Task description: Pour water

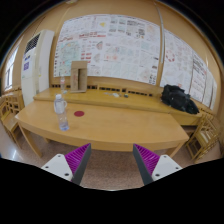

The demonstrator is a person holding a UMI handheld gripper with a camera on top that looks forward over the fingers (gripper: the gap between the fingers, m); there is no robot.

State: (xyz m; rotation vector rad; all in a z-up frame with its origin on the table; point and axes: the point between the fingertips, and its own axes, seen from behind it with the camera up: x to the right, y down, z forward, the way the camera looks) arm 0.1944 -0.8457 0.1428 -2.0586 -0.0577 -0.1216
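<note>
Two purple pads show at the bottom, the gripper [110, 160] spread wide and holding nothing, hovering short of the near wooden table [115, 128]. A clear water bottle [61, 112] stands upright on that table, well beyond the left finger, with a small red disc [79, 114] just beside it. A black bag [180, 99] rests on the far table.

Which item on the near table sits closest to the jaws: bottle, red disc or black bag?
The clear bottle, at the near table's left end. The red disc lies just beyond it; the black bag is far off on the right. The gripper is open, holding nothing.
</note>
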